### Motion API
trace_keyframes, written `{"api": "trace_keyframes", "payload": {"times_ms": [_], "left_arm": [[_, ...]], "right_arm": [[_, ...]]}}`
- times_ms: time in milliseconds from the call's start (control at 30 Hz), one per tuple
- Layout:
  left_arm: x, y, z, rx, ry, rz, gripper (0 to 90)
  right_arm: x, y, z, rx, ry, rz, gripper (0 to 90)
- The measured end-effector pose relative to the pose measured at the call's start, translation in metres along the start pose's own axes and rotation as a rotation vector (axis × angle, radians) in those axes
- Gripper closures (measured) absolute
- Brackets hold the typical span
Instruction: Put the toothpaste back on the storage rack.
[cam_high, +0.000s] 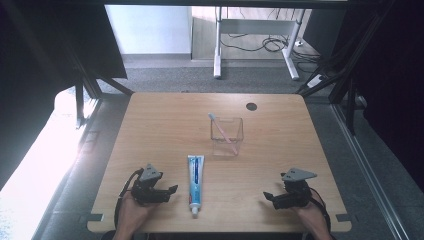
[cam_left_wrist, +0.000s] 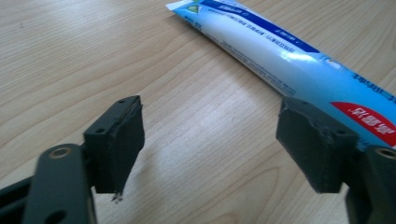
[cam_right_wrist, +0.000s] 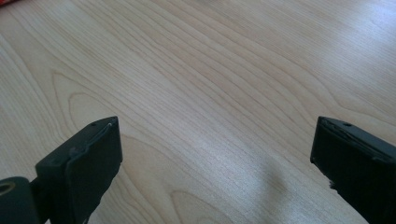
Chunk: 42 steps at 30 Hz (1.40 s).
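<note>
Here the toothpaste tube (cam_high: 195, 183) lies lengthwise, cap toward the person.

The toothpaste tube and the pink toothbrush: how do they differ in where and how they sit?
The toothpaste tube lies flat on the bare table, cap toward the person; the toothbrush stands tilted inside the clear container. The tube is broad, white and blue with a red patch; the toothbrush is thin and pink. The tube lies between the two grippers; the toothbrush sits farther back. Neither is held.
</note>
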<state>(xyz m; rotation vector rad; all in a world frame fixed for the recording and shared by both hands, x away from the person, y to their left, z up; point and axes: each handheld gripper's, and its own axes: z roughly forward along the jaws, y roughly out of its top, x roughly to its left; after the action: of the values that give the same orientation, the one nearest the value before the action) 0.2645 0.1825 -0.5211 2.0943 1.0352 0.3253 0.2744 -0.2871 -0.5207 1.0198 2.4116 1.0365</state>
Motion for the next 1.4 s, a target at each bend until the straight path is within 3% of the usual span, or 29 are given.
{"api": "trace_keyframes", "payload": {"times_ms": [267, 400, 633, 1033, 1233, 1400], "left_arm": [[-0.002, 0.004, -0.002, -0.002, -0.024, 0.000, 37.4], [-0.006, 0.007, 0.000, 0.014, -0.041, -0.006, 47.6], [-0.014, 0.014, 0.005, 0.055, -0.058, 0.020, 62.6], [-0.031, 0.038, 0.010, 0.066, -0.103, 0.051, 89.0], [-0.047, 0.050, 0.021, 0.102, -0.145, 0.113, 89.5], [-0.060, 0.054, 0.032, 0.127, -0.175, 0.110, 89.6]], "right_arm": [[-0.001, -0.002, 0.000, -0.001, -0.003, 0.007, 2.5], [-0.003, -0.004, 0.002, 0.001, -0.002, 0.011, 2.8], [-0.007, -0.006, 0.000, -0.006, -0.010, 0.025, 3.0], [-0.008, -0.008, 0.001, -0.012, -0.019, 0.026, 4.4], [-0.011, -0.009, -0.001, -0.030, -0.020, 0.037, 4.7], [-0.011, -0.009, -0.001, -0.030, -0.015, 0.037, 5.0]]}}
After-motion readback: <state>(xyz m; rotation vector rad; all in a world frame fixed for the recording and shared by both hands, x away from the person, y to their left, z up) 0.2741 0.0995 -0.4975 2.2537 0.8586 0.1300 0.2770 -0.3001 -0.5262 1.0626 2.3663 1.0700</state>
